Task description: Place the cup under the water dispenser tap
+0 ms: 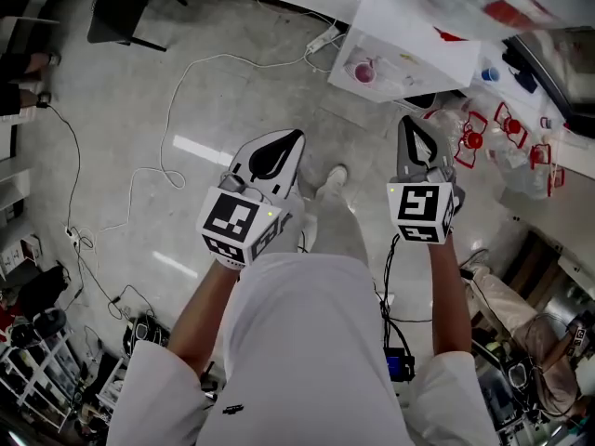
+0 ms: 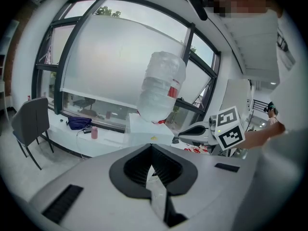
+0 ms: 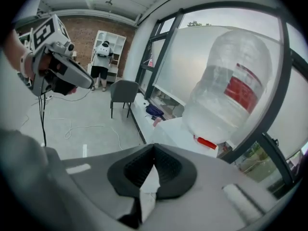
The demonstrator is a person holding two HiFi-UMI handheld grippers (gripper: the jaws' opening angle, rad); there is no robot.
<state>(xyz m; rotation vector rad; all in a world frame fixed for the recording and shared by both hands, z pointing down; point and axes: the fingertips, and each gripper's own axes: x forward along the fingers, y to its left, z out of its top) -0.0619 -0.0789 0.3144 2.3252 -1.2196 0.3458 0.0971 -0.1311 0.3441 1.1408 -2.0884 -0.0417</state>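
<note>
although the task calls for a cup, neither tool carries 1: the left tongs [image 1: 277,151] and the right tongs [image 1: 420,142] are each closed fully, pad tips meeting, with nothing between them, as each tool's own view confirms. both are held side by side in front of the person's torso, well apart from each other, above the floor [image 1: 112,137]. the water dispenser [image 2: 150,128], a white cabinet topped by an inverted water bottle [image 2: 161,83], stands ahead of both tongs, nearer the right tongs. its tap cannot be made out in any view. no cup can be identified with certainty. a small pink item [image 2: 94,133] stands on the white ledge [image 2: 113,141] ahead of the left tongs and to their left, near the dispenser. it may be the cup, but it is too small to tell. handling, as a judgement: an empty cup of that kind should be light and rigid, yet easy to tip and possibly smooth-walled. the tongs should therefore be spread wider than the body first. they should then close on the side wall at mid-height with moderate force, keeping the cup upright. the next step is probably to approach the ledge and widen 1 pair of tongs.
</note>
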